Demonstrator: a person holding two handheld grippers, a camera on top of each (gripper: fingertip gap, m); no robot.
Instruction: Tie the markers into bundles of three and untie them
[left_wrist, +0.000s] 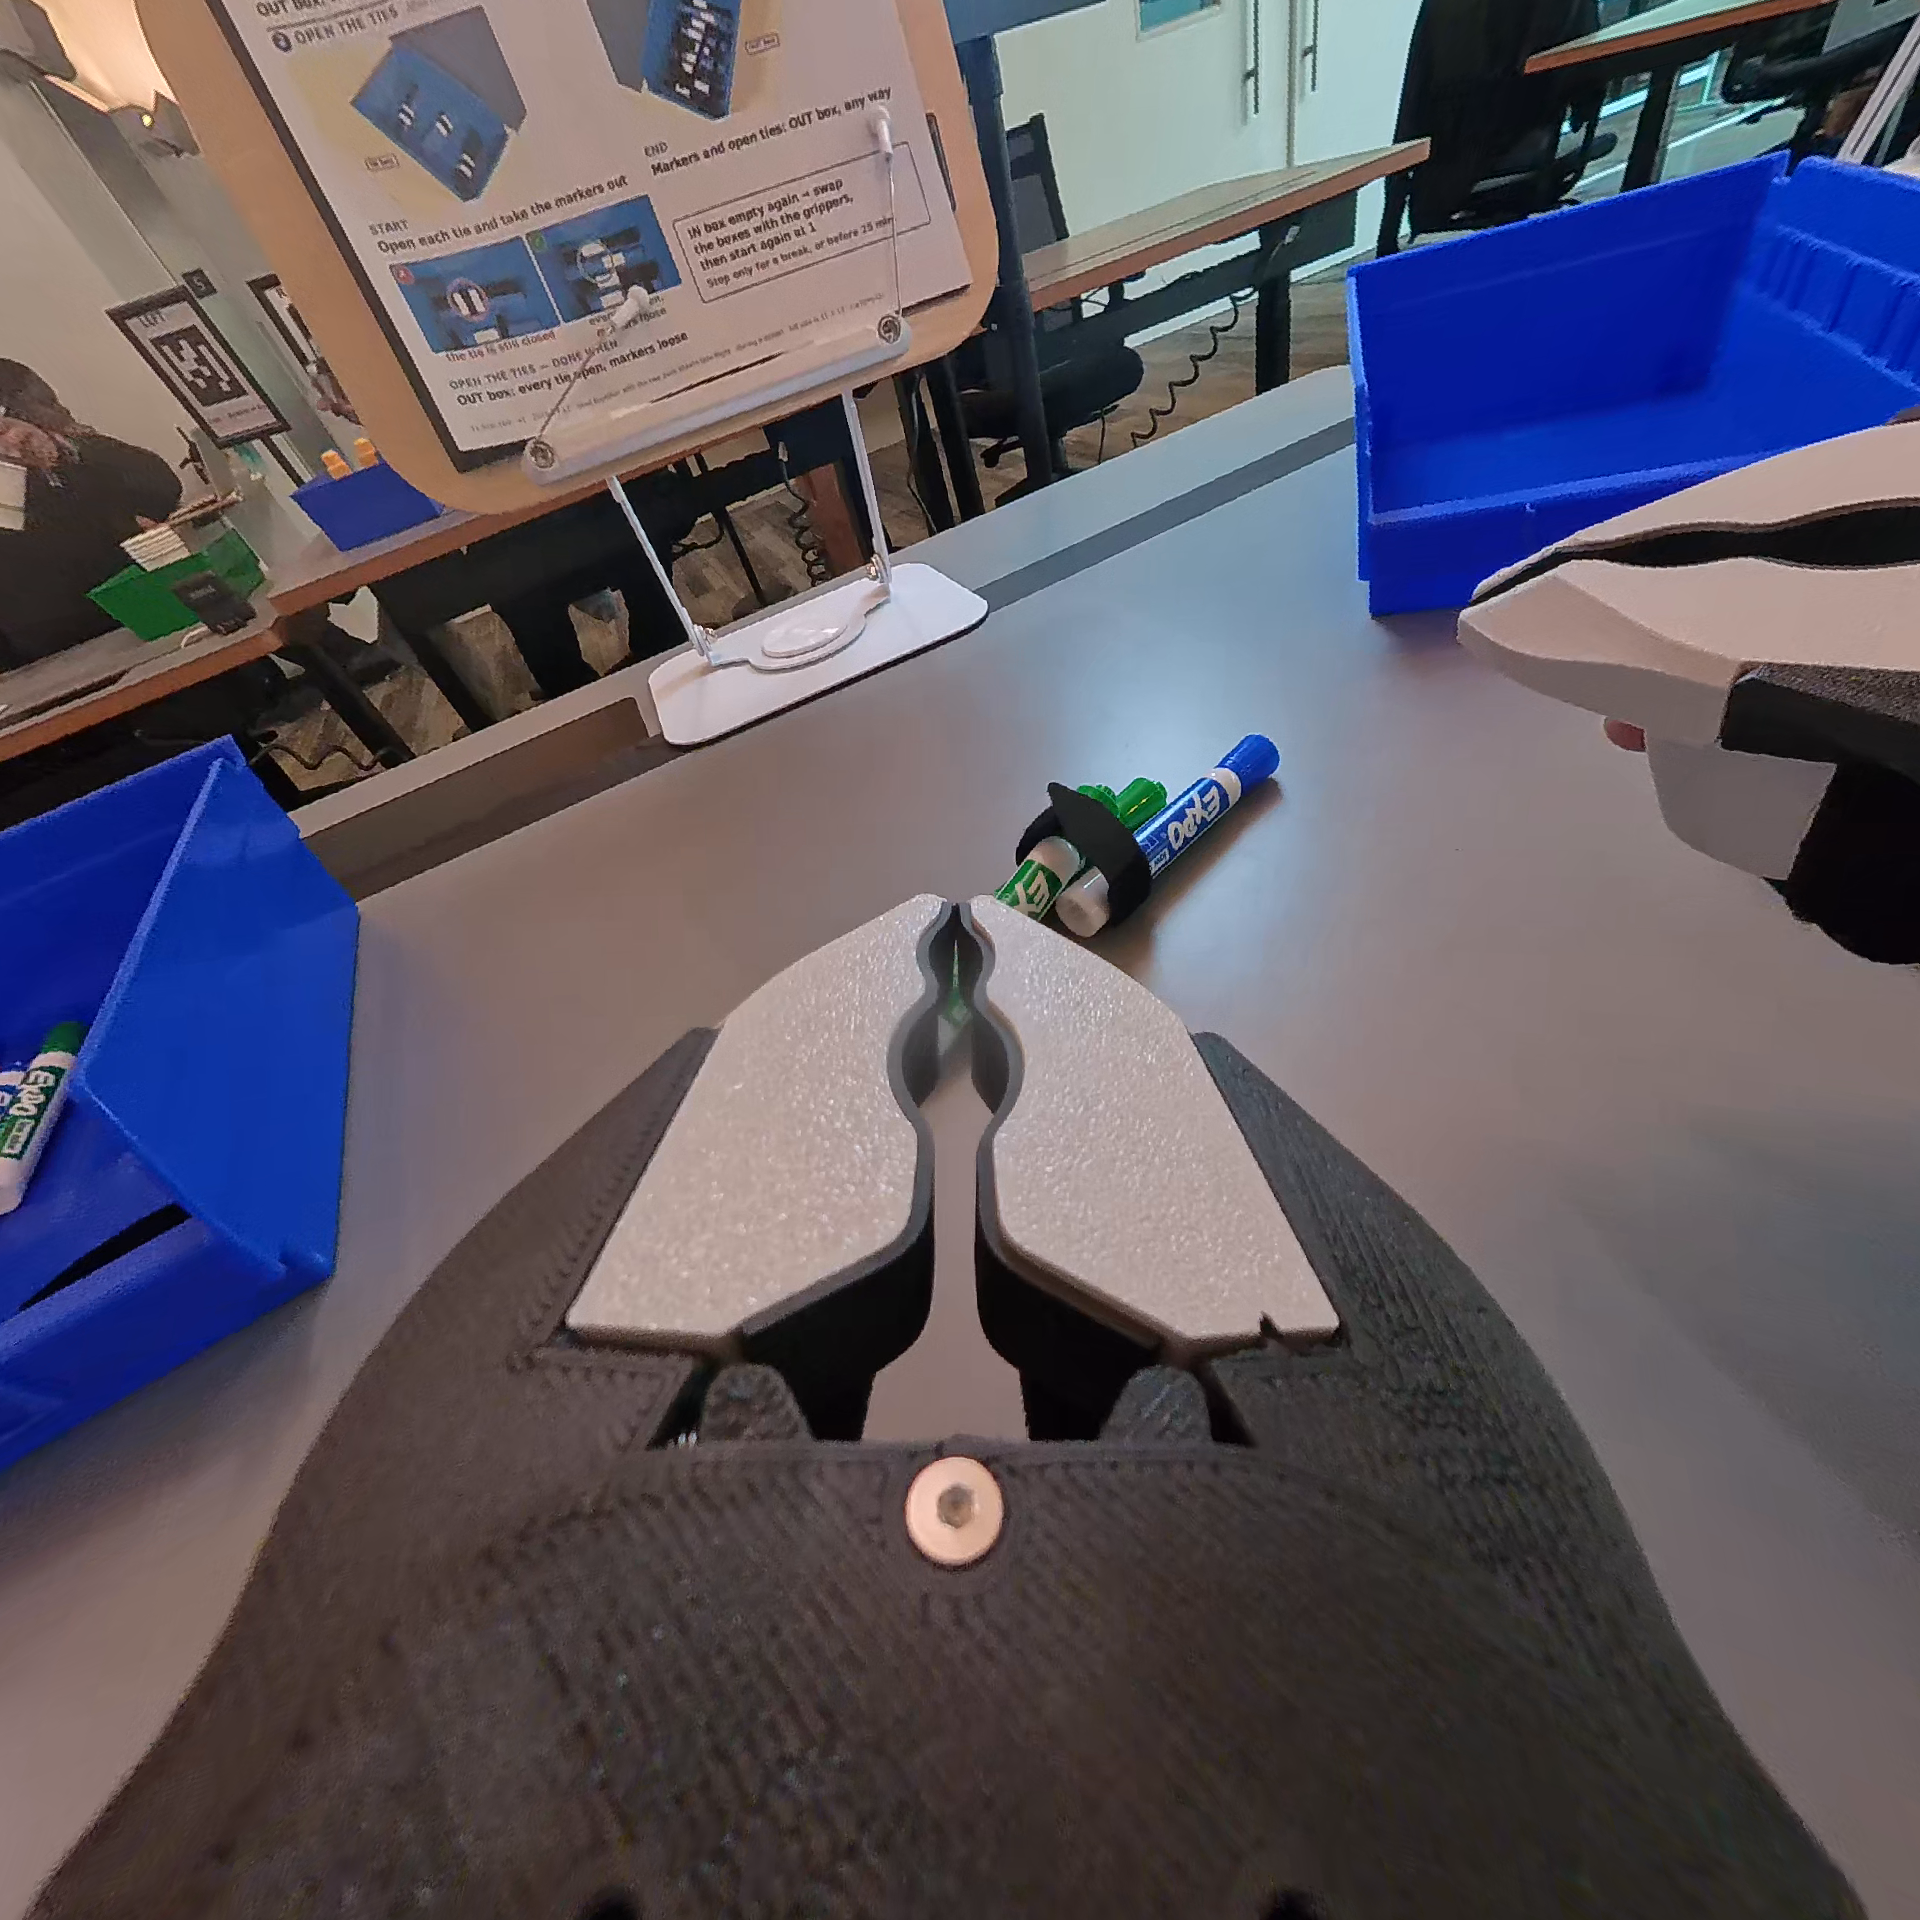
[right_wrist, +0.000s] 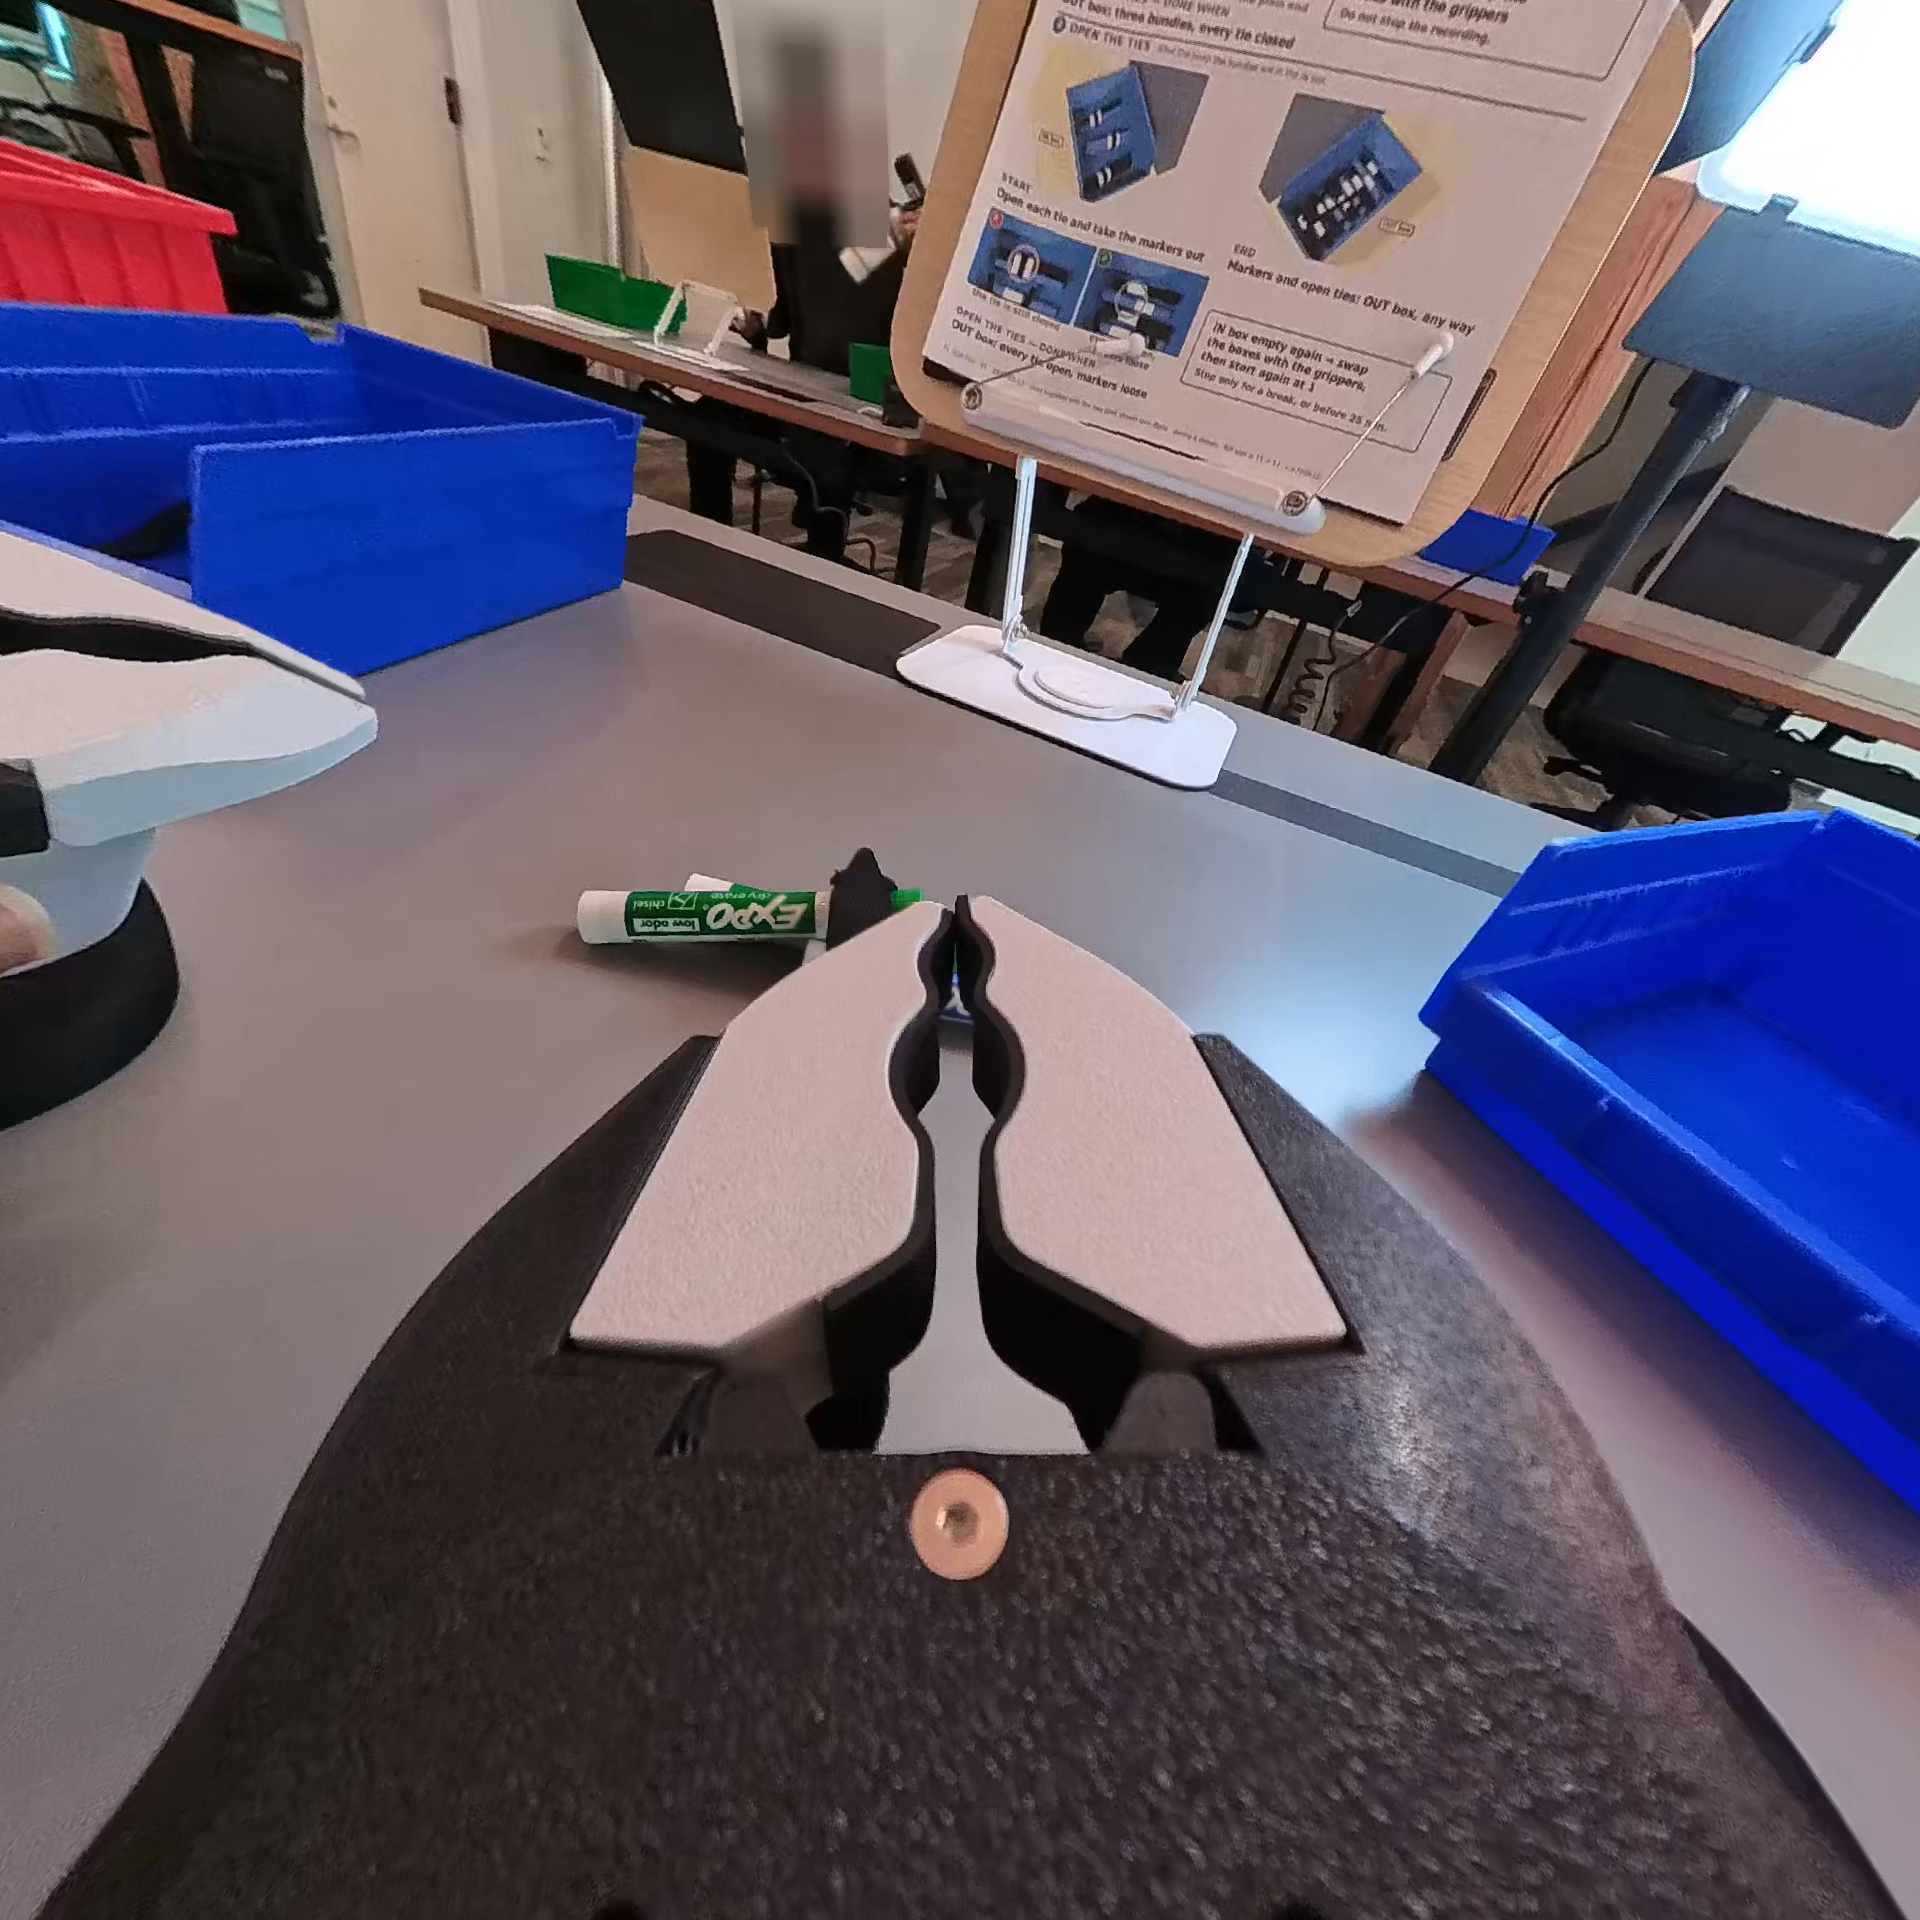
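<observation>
In the left wrist view the left gripper (left_wrist: 958, 920), fingers pressed together, hides the near ends of the markers (left_wrist: 1143, 831) bundled by a black tie (left_wrist: 1096, 847) on the grey table (left_wrist: 1455, 1143). In the right wrist view the right gripper (right_wrist: 956, 914), likewise closed and empty, covers most of that bundle, leaving one green marker (right_wrist: 707, 916) clear.

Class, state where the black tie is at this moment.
The black tie wraps the marker bundle lying on the grey table, just ahead of the left gripper, between the two blue bins.
</observation>
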